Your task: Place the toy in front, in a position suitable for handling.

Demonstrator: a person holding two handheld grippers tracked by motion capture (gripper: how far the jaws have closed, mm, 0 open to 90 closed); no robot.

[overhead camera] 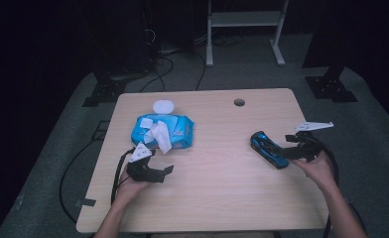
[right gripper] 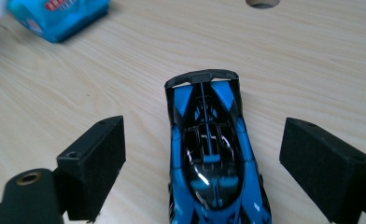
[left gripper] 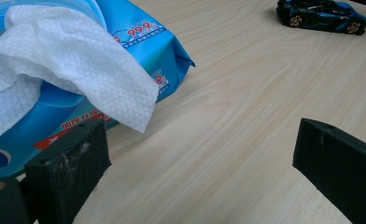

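A blue and black toy car (overhead camera: 269, 148) lies on the wooden table (overhead camera: 212, 198) at the right. My right gripper (overhead camera: 290, 145) is open, its jaws either side of the car (right gripper: 212, 158) with clear gaps and no contact. A blue pack of wet wipes (overhead camera: 162, 132) lies at the left, a white wipe (left gripper: 73, 65) pulled out of its top. My left gripper (overhead camera: 168, 169) stands open just in front of the pack (left gripper: 139, 42), nothing between its jaws. The toy car (left gripper: 321, 16) lies far off in the left gripper view.
A small white round lid (overhead camera: 163, 106) lies behind the wipes pack. A round cable hole (overhead camera: 239, 102) is in the table near its far edge. Cables trail off the table's left side. A white frame stands on the floor beyond.
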